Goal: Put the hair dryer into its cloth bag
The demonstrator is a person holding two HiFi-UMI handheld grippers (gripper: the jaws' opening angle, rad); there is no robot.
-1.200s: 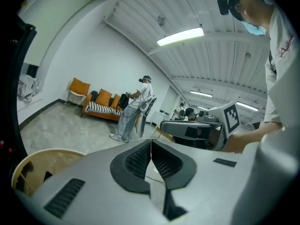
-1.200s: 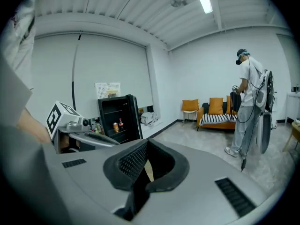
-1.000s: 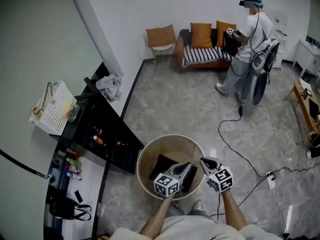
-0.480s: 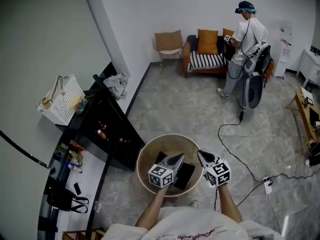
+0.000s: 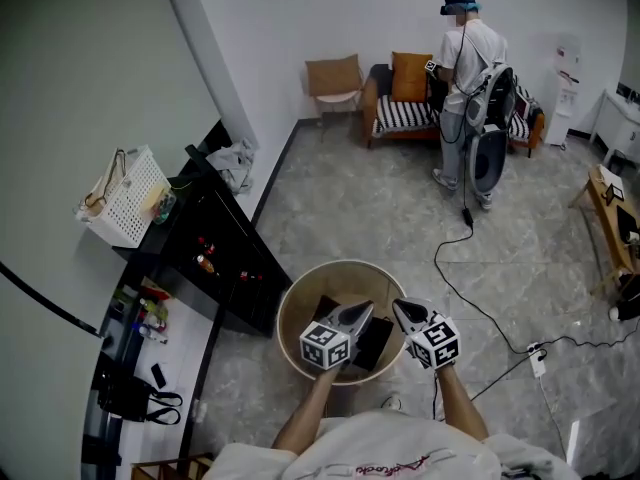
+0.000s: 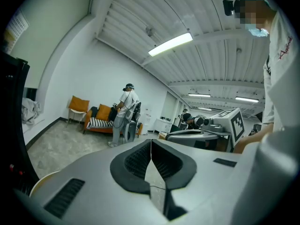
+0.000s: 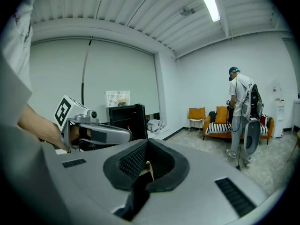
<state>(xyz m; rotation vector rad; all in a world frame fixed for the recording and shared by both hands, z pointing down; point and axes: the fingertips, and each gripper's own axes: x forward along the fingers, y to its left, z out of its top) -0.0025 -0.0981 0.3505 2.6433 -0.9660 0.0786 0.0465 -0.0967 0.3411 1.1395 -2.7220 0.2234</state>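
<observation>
While the left gripper (image 5: 363, 311) and right gripper (image 5: 398, 307) hovered empty, jaws together, above the dark bag (image 5: 372, 346), both likely needed opening before any grasp.

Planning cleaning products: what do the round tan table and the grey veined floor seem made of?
Round tan table: likely pale wood or laminate, matte; even beige with a raised rim. Grey veined floor: probably polished stone or marble-look tile; cloudy veining, faint sheen.
</observation>
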